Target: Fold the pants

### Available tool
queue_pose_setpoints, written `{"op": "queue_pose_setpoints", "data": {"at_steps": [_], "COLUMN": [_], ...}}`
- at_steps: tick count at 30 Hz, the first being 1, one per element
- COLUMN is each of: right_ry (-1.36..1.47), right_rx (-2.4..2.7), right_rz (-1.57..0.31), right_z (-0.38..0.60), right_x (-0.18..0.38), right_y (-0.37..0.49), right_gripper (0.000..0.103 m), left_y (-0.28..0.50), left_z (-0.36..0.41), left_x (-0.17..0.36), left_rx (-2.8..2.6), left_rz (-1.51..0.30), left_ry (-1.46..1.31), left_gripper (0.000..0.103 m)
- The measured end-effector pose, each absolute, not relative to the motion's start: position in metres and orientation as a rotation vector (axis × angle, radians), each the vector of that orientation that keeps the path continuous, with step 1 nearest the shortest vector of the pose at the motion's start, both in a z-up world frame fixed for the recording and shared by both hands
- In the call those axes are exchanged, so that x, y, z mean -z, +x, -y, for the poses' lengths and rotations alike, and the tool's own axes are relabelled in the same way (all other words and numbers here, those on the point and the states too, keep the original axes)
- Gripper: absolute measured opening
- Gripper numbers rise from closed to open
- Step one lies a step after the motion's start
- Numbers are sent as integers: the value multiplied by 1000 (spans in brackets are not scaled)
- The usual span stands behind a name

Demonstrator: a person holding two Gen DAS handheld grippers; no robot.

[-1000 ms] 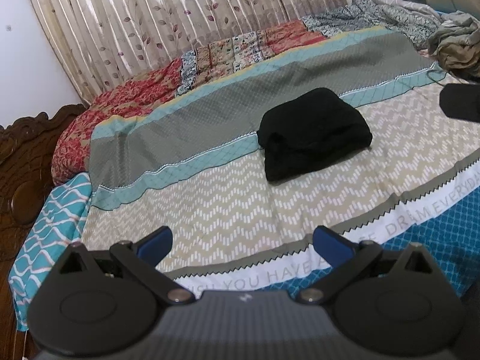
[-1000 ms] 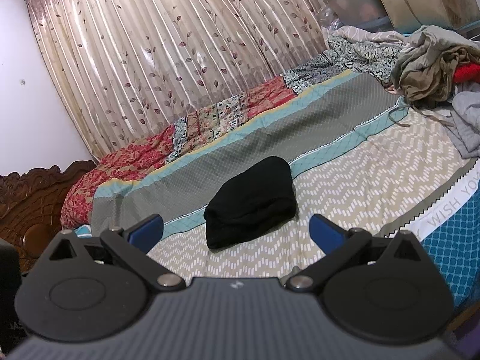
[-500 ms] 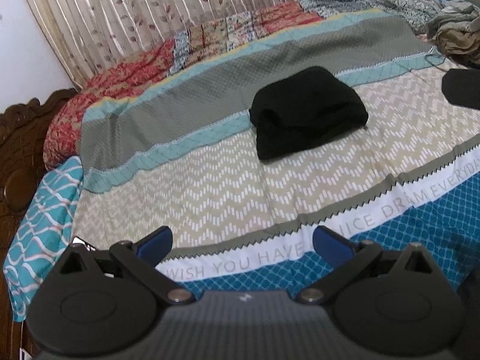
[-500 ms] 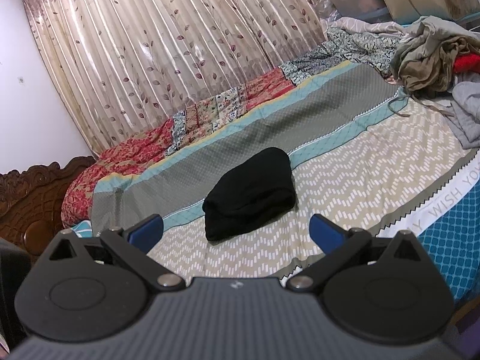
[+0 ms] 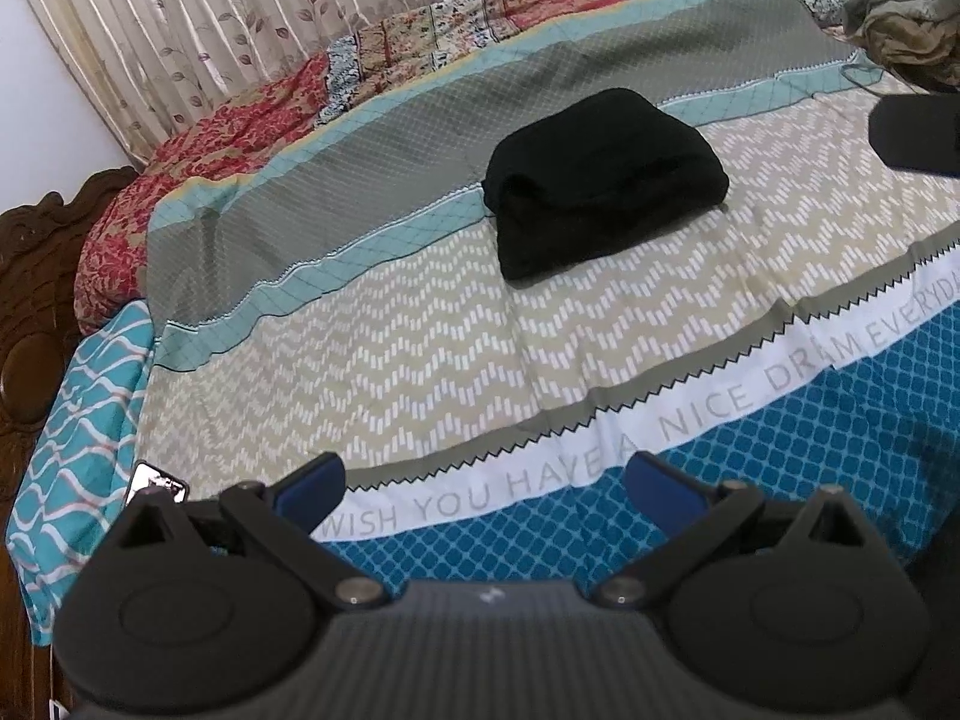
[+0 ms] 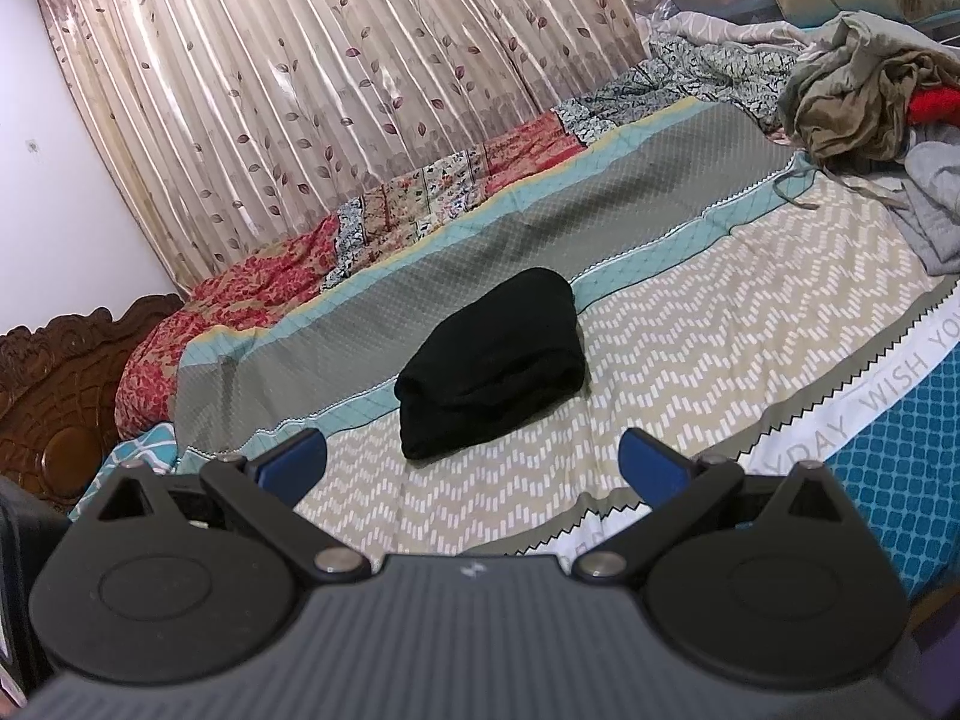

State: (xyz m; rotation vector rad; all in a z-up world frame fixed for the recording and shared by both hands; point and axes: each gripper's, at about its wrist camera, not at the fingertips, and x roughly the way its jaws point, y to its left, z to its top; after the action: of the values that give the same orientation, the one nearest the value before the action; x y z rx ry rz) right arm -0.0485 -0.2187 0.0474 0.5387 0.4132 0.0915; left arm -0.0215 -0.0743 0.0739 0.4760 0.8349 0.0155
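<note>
Both claws, left (image 5: 483, 489) and right (image 6: 471, 459), have drawn back, open and empty; leave the pants (image 6: 492, 363) folded on the bed (image 6: 720, 324).

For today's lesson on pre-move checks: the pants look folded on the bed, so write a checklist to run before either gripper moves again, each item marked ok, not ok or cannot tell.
1. Black pants form a compact folded bundle: ok.
2. Bundle rests fully on the bedspread: ok.
3. Left gripper open, holding nothing: ok.
4. Right gripper open, holding nothing: ok.
5. Both grippers clear of the pants: ok.
6. Clothes pile apart from the bundle: ok.
</note>
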Motion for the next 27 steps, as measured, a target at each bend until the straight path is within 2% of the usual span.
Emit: {"op": "queue_pose_setpoints", "data": {"at_steps": [27], "right_ry": [551], "right_rx": [-87], "right_rz": [-464], "right_z": [221], "right_x": [-36], "right_y": [-42], "right_gripper": [103], "left_y": [-19], "left_z": [80], "left_x": [-52], "left_rx": [7], "left_rz": [-908], "left_ry": [521], "left_gripper": [103]}}
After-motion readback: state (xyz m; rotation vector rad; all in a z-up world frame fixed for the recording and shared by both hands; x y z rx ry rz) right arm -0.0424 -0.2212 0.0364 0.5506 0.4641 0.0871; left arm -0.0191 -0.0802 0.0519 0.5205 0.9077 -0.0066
